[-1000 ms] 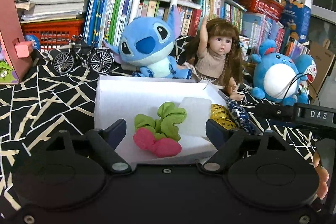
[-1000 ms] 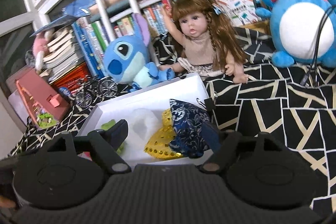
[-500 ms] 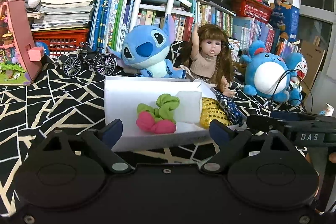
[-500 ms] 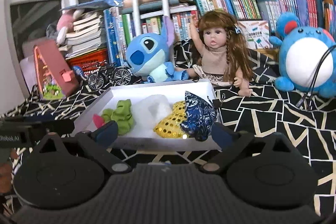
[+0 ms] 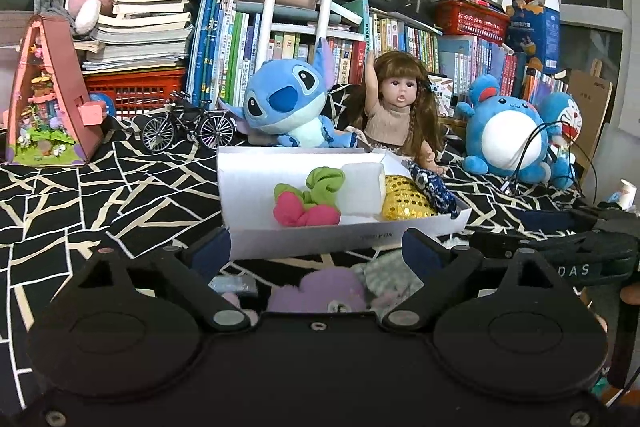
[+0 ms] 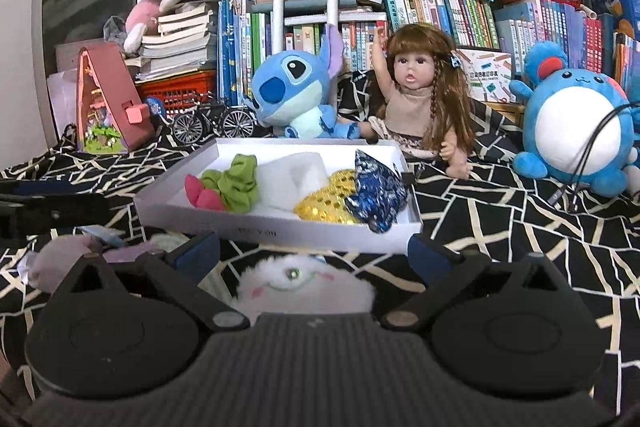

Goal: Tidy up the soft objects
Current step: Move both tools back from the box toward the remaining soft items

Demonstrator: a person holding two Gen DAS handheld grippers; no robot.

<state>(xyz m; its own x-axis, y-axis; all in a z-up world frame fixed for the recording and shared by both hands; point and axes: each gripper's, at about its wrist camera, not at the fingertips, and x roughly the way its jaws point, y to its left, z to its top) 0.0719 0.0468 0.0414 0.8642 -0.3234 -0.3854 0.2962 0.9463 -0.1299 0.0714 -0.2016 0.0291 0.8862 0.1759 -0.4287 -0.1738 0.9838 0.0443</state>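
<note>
The left tongs (image 5: 316, 251) and the right tongs (image 6: 313, 253) both stand wide apart and empty, low over the black patterned surface (image 6: 520, 219) just in front of the white tray (image 6: 280, 233). In the tray lie a pink scrunchie (image 6: 198, 193), a green scrunchie (image 6: 238, 183), a white foam block (image 6: 294, 173), a gold sequin piece (image 6: 326, 205) and a blue patterned pouch (image 6: 376, 197). A white fluffy toy (image 6: 304, 287) lies between the right tongs' fingers, and a purple plush (image 5: 320, 291) lies between the left ones, both outside the tray.
</note>
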